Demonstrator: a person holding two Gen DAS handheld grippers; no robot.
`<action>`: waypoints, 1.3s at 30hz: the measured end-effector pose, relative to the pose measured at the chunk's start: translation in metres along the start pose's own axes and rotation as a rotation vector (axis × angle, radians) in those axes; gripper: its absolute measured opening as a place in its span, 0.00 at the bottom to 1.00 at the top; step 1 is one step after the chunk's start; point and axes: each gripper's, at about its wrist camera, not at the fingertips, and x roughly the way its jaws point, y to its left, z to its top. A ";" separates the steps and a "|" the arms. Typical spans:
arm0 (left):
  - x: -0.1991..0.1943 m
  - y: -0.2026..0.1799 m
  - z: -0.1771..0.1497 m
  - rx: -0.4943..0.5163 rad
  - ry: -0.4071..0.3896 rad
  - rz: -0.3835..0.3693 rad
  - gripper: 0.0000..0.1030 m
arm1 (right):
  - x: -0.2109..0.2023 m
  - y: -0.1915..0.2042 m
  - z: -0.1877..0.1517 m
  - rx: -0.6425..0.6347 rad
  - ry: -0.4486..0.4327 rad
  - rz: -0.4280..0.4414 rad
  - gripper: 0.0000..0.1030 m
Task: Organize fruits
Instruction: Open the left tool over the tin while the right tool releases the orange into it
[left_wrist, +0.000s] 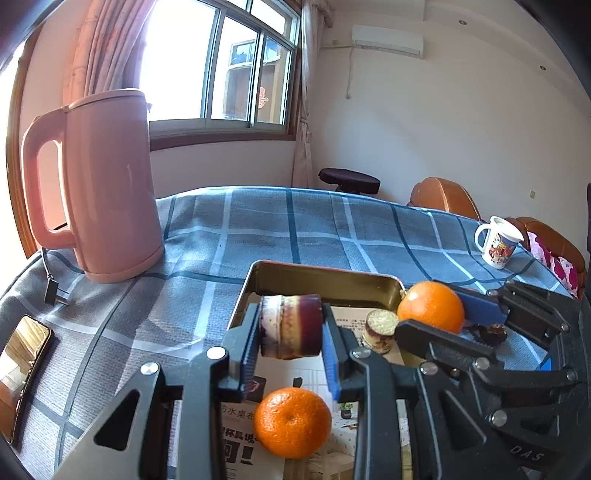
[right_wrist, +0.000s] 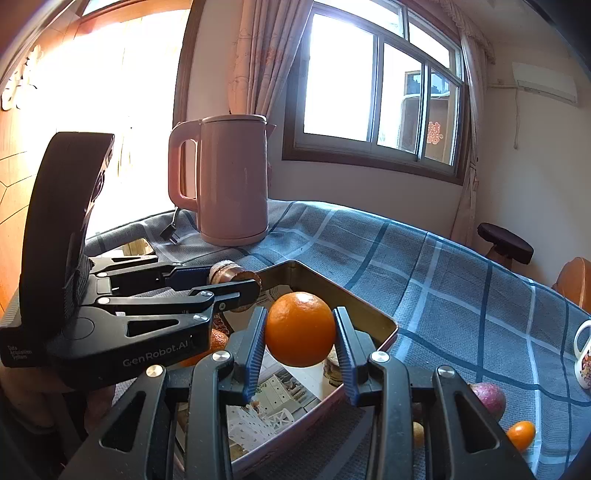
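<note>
Now the left claw (left_wrist: 290, 326) grips a purple fruit chunk (left_wrist: 290, 326) over the tin (left_wrist: 321, 275). Right claw (right_wrist: 300, 334) clamps an orange (right_wrist: 300, 328) above it.

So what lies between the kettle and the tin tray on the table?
Only bare checked tablecloth between the pink kettle and the tin tray, per the left wrist view.

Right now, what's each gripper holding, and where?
Left gripper: purple cane piece, clamped across its cut ends. Right gripper: orange, gripped at its sides.
</note>
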 end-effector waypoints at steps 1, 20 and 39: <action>0.001 0.001 0.000 0.001 0.005 0.000 0.31 | 0.002 0.001 -0.001 0.001 0.005 0.004 0.37; 0.023 0.005 0.000 -0.010 0.119 -0.049 0.31 | 0.026 0.002 -0.007 0.021 0.092 0.024 0.37; 0.009 0.009 -0.001 -0.028 0.039 0.021 0.73 | 0.020 -0.005 -0.009 0.054 0.074 -0.005 0.68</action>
